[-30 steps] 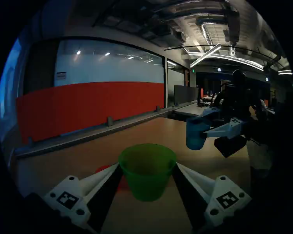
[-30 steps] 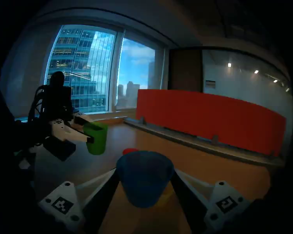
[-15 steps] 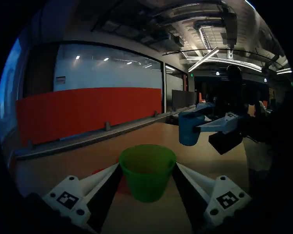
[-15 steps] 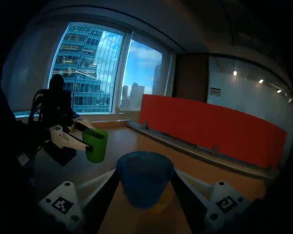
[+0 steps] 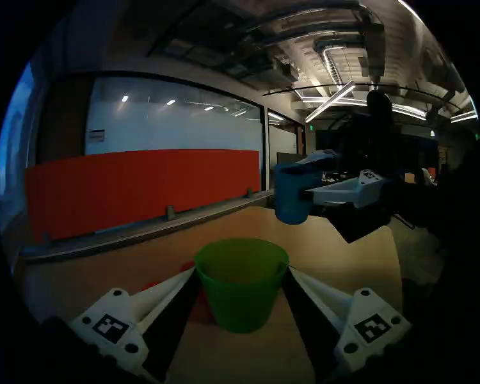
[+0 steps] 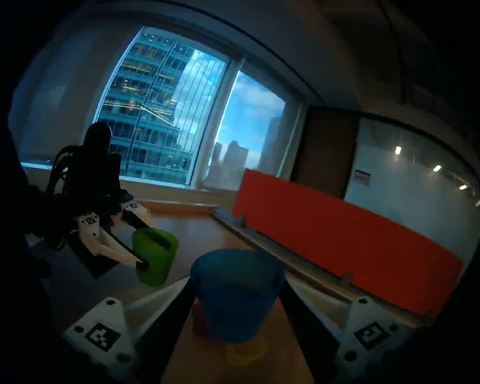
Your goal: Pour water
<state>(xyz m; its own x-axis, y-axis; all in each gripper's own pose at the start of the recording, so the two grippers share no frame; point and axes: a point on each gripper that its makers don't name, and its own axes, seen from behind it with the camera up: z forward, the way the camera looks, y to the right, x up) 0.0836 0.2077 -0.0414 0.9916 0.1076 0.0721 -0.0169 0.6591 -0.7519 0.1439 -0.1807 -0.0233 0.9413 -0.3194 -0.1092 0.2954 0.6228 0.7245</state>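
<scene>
In the left gripper view, our left gripper (image 5: 241,274) has both fingers pressed against the sides of a green cup (image 5: 241,297) and is closed no further than the cup's width allows. The cup stands upright between them, mouth up, above the wooden table (image 5: 349,256). Just behind its base a red thing (image 5: 200,302) lies on the table; we cannot tell what it is.

In the right gripper view, our right gripper (image 6: 237,281) clamps a blue cup (image 6: 237,301) the same way, one finger on each side and the mouth facing up. Below it on the table we see a pink thing (image 6: 199,318) and a yellow thing (image 6: 245,351), both too blurred to name.

The two cups are apart. From the left gripper view the blue cup (image 5: 291,193) hangs up and to the right of the green one, higher above the table and roughly upright. From the right gripper view the green cup (image 6: 154,255) sits lower and to the left, near the window (image 6: 157,137). A long orange-red panel (image 5: 144,182) runs along the far edge of the table. We cannot tell whether either cup holds water — the light is too dim.
</scene>
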